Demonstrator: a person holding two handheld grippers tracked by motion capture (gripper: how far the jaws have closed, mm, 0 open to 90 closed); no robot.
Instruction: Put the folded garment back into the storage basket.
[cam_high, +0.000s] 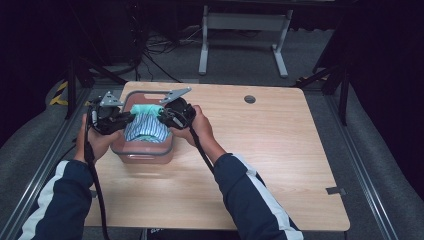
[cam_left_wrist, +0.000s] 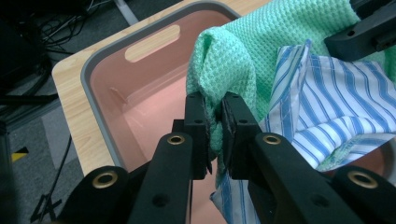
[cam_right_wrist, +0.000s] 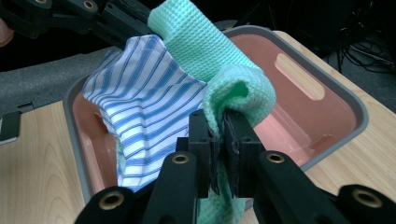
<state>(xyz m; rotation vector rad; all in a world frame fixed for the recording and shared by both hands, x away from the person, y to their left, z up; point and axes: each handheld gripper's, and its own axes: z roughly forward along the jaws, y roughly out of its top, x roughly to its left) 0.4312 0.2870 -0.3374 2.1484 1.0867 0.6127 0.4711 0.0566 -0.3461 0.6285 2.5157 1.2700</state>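
Note:
A pink bin (cam_high: 145, 155) with a grey rim stands at the table's left. Over it hangs a green waffle-weave towel (cam_high: 145, 109) with a blue-and-white striped cloth (cam_high: 146, 127) draped below it. My left gripper (cam_high: 131, 117) is shut on one end of the green towel (cam_left_wrist: 233, 56), whose fabric is pinched between the pads. My right gripper (cam_high: 161, 116) is shut on the other end of the green towel (cam_right_wrist: 233, 88). The striped cloth (cam_left_wrist: 336, 93) lies against the towel and reaches down into the bin (cam_left_wrist: 140, 116). In the right gripper view the striped cloth (cam_right_wrist: 144, 107) hangs over the bin (cam_right_wrist: 303, 107).
The wooden table (cam_high: 260, 150) extends right of the bin, with a round cable port (cam_high: 250, 99) near its far edge. A white frame stand (cam_high: 245, 30) and cables lie on the floor beyond.

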